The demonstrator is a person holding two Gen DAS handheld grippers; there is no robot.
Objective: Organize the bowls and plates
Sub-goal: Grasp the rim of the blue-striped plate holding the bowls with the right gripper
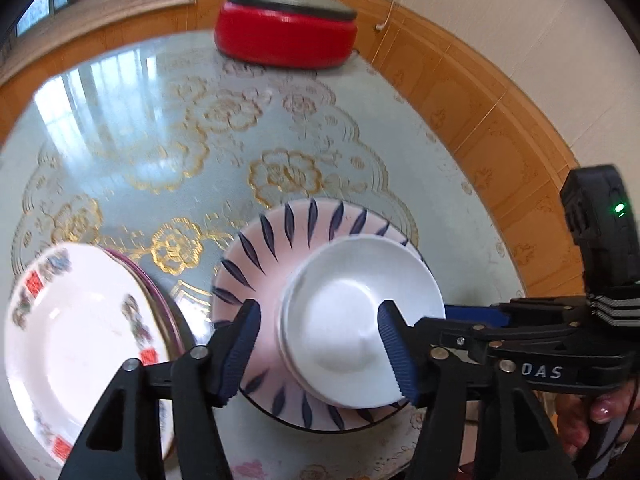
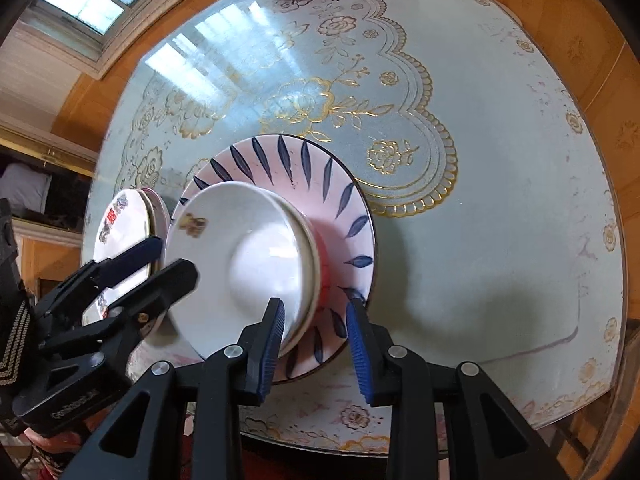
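A pink plate with dark blue leaf strokes (image 1: pixel 276 248) lies on the table; two nested white bowls (image 1: pixel 344 320) stand in it. My left gripper (image 1: pixel 320 356) is open, its blue pads either side of the bowls' near-left rim. My right gripper (image 2: pixel 318 340) is open at the plate's (image 2: pixel 320 176) near edge, one pad by the bowls' (image 2: pixel 240 264) right rim. A stack of flowered white plates (image 1: pixel 80 336) lies to the left; in the right wrist view (image 2: pixel 124 224) the left gripper's fingers partly hide it.
A red lidded pot (image 1: pixel 286 28) stands at the table's far edge. The round table (image 2: pixel 500 200) has a glass top over a blue-grey cloth with gold flowers. Orange tiled wall (image 1: pixel 500 120) runs close behind and to the right.
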